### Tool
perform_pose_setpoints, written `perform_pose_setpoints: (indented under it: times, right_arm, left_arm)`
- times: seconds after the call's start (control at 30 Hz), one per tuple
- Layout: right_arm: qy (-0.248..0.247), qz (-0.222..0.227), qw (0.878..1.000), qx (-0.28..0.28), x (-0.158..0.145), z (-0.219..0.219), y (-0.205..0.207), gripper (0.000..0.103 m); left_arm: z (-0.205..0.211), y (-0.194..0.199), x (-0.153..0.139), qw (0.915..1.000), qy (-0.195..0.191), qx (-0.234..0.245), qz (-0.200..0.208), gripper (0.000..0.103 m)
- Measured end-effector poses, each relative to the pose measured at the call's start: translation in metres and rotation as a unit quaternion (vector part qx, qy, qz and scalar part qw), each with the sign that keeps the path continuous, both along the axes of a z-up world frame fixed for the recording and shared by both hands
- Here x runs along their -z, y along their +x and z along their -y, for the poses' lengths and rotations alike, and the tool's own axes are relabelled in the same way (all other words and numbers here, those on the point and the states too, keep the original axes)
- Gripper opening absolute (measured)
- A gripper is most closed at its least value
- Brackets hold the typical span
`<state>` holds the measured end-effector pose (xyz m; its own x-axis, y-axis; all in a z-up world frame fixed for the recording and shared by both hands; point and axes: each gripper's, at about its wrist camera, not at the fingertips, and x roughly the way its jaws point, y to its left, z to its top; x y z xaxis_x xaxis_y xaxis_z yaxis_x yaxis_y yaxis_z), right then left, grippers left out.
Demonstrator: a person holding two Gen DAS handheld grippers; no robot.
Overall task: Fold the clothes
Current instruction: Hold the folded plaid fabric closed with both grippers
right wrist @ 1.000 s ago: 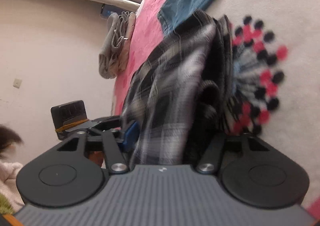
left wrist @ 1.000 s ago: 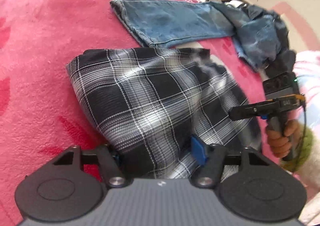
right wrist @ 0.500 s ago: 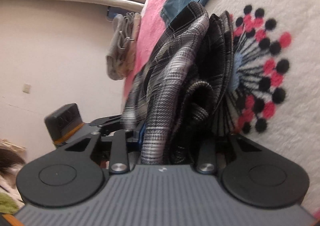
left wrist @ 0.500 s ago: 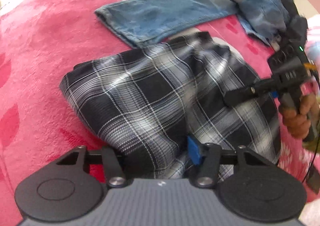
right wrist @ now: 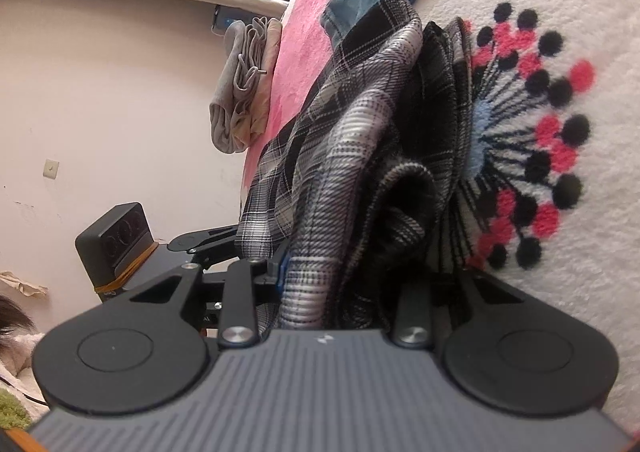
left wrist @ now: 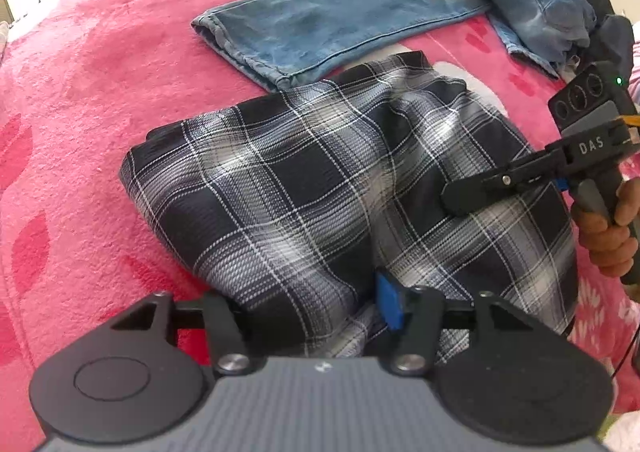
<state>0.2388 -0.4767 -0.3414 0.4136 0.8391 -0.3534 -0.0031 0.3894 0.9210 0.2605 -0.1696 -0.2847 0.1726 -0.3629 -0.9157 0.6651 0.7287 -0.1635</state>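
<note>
I am pinching the near hem of the plaid shirt (left wrist: pixel 320 188) in my left claw (left wrist: pixel 316 312), its jaws opening around the bunched cloth, while my right claw (right wrist: pixel 332 300) is clamping the side folds so the layers stay stacked on the bed (left wrist: pixel 80 92). Jeans (left wrist: pixel 340 20) are lying beyond, unfolded.

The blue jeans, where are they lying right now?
In the left wrist view the blue jeans stretch across the top, on the pink blanket, just beyond the plaid garment, with their hem touching its far edge.

A home bedroom: pink fleece bedspread (left wrist: pixel 100 92) (flower-patterned), jeans (left wrist: pixel 340 24) lying on it, plain painted wall (right wrist: pixel 100 92).
</note>
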Motion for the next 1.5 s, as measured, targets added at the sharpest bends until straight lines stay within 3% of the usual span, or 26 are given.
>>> perform_pose_setpoints:
  times: [0.33,1.5]
  right_arm:
    - [0.015,-0.010,1.000,-0.006,0.004,0.000,0.007,0.034]
    - [-0.027,0.008,0.999,-0.021,0.000,-0.012,0.012,0.033]
  left_arm:
    - [0.004,-0.004,-0.001,0.9998,0.016,-0.010,0.003,0.065]
    - [0.015,-0.009,-0.004,0.9981,0.052,-0.007,0.033,0.062]
